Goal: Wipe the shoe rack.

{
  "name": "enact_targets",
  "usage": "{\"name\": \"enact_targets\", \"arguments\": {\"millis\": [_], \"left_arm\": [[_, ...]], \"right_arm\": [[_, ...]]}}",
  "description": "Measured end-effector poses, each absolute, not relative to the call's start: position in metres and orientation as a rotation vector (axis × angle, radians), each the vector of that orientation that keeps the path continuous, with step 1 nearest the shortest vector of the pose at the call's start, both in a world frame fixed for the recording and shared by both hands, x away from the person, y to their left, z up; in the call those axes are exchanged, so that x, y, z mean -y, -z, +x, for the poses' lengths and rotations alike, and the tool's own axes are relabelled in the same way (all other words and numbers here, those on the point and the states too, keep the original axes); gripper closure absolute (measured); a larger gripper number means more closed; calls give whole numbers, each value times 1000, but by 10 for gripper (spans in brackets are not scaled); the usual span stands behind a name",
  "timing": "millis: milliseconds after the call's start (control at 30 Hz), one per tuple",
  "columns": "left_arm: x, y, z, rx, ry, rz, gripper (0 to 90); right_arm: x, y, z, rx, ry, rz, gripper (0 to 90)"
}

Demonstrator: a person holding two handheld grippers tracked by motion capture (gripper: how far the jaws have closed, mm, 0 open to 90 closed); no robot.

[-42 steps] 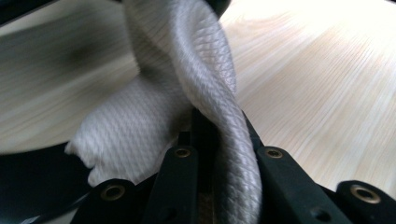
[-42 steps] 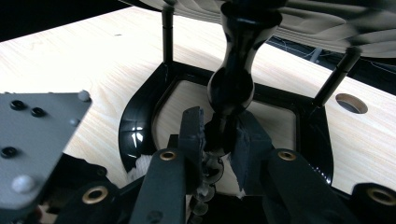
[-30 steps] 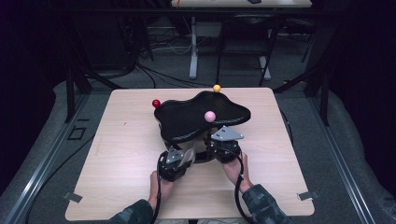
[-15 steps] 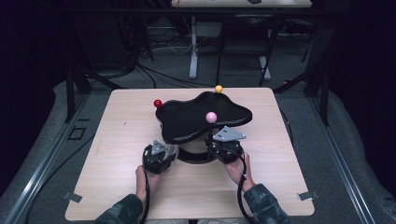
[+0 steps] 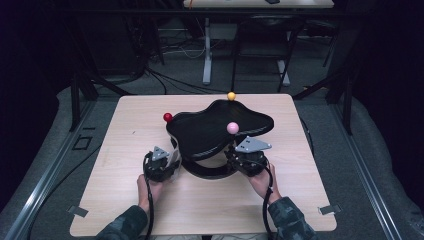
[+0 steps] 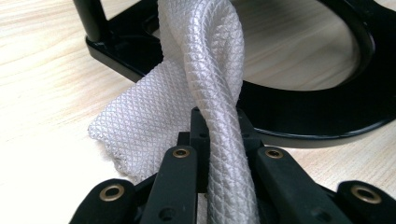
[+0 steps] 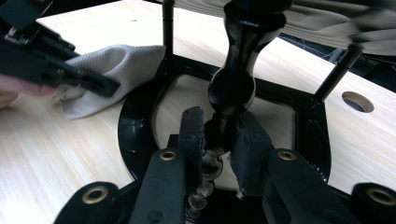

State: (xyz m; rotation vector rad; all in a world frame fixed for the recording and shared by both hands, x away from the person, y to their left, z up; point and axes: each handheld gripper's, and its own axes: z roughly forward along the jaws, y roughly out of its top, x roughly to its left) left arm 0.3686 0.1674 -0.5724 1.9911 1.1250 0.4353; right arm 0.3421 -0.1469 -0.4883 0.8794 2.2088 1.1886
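We see the left claw pinching a white cloth beside the black stand on the bench. The right claw squeezes the stand's middle post (three colored balls sit on its tray).

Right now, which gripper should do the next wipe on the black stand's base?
Left, probably. The left gripper is shut on the white cloth right beside the base ring. The right gripper is clamped on the stand's centre post, steadying it.
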Motion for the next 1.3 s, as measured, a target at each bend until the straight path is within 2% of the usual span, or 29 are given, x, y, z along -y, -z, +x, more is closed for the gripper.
{"name": "enact_targets", "arguments": {"millis": [433, 600, 667, 733, 933, 1033, 1200, 1300], "left_arm": [[-179, 571, 372, -1185, -443, 1975, 827], [-185, 569, 374, -1213, -427, 1961, 827], [-187, 567, 375, -1226, -428, 1954, 827], [-190, 563, 376, -1232, -429, 1936, 827], [-207, 545, 376, -1257, -420, 1857, 828], [-217, 530, 374, -1252, -441, 1804, 828], [-227, 498, 375, -1221, -484, 1734, 828], [-225, 475, 378, -1177, -517, 1724, 828]], "right_arm": [[183, 487, 340, -2165, -1159, 947, 742], [185, 492, 341, -2053, -1167, 1062, 676], [184, 493, 343, -2035, -1163, 1071, 729], [183, 493, 344, -2017, -1120, 1076, 744], [191, 491, 349, -1998, -1100, 1116, 741], [195, 491, 349, -1960, -1132, 1142, 680], [191, 493, 349, -1951, -1129, 1121, 740], [192, 493, 349, -1952, -1139, 1123, 746]]}}
